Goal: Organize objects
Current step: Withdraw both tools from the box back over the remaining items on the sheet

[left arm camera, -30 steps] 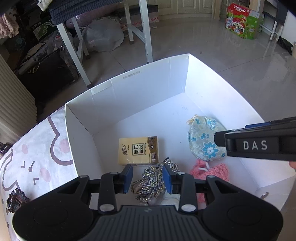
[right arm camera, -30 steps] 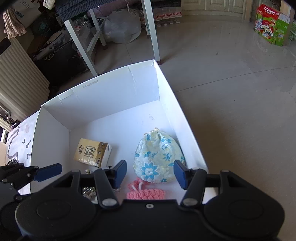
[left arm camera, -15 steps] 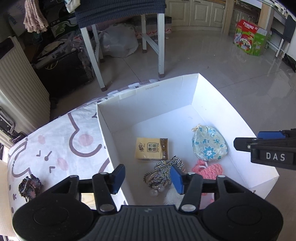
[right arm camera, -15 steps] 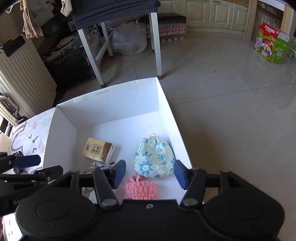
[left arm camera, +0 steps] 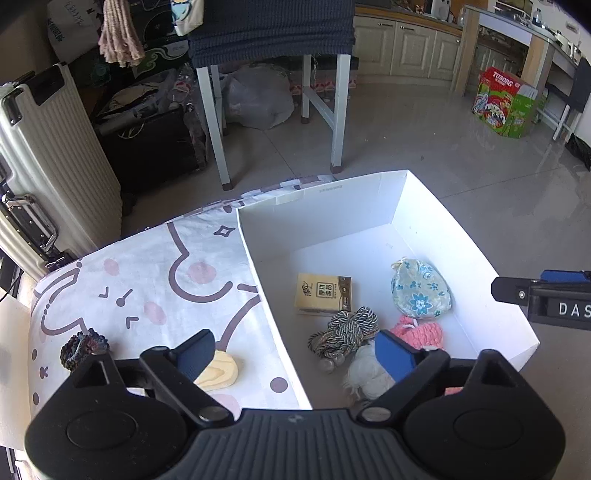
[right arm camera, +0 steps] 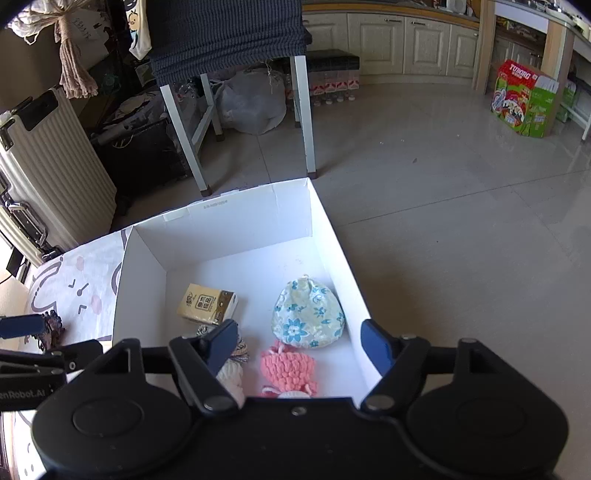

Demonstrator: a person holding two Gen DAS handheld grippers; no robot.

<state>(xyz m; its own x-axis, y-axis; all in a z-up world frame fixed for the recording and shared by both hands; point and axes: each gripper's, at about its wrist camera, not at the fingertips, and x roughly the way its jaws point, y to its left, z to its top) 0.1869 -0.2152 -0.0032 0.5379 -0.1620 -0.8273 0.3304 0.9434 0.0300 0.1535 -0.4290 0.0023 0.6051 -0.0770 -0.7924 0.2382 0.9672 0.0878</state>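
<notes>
A white box (left arm camera: 332,206) (right arm camera: 229,221) stands on a patterned cloth (left arm camera: 147,280). In it lie a tissue pack (left arm camera: 323,293) (right arm camera: 207,304), a floral pouch (left arm camera: 421,293) (right arm camera: 308,317), a coiled cord (left arm camera: 345,332), a pink knitted piece (left arm camera: 419,334) (right arm camera: 288,367) and a white fluffy item (left arm camera: 364,376). A wooden piece (left arm camera: 219,374) and a dark scrunchie (left arm camera: 83,349) lie on the cloth left of the box. My left gripper (left arm camera: 291,356) is open and empty above the box's left wall. My right gripper (right arm camera: 299,347) is open and empty above the box's near right part.
A white-legged table with a dark cover (left arm camera: 273,33) stands beyond the box on the tiled floor. A ribbed suitcase (left arm camera: 48,166) is at the left. A green and red carton (left arm camera: 504,103) sits far right.
My left gripper has let go of the coiled cord, opened wide, and pulled up and back to the left. The right gripper has also risen and drawn back, still open.
</notes>
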